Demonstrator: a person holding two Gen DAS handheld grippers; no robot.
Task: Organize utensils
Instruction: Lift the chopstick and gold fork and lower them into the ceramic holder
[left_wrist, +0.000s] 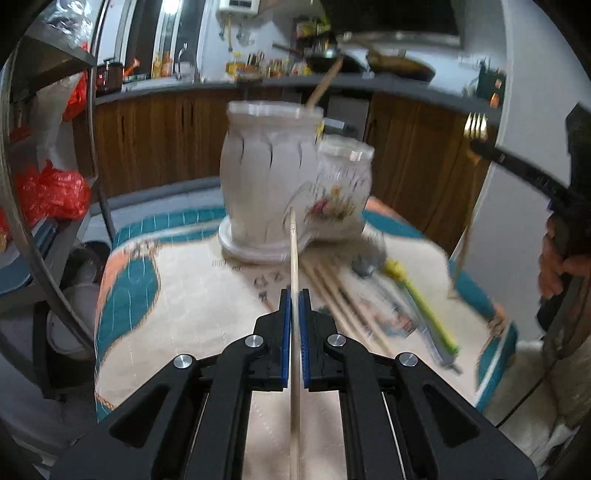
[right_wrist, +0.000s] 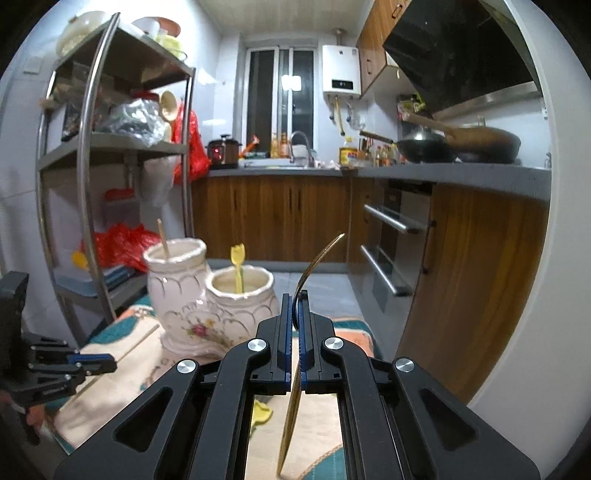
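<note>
A chopstick (left_wrist: 293, 258) is clamped in the closed left gripper (left_wrist: 294, 295), a gold fork (right_wrist: 314, 266) in the closed right gripper (right_wrist: 294, 299), both raised above the tabletop (left_wrist: 207, 295) before two jars (right_wrist: 207, 291)

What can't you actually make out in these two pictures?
- Left wrist view: the utensils lying on the cloth are motion-blurred; their kinds are unclear.
- Right wrist view: inside the tall jar is hidden by its wall; only a chopstick tip shows.
- Right wrist view: the gold fork appears edge-on, prongs unseen.
</note>
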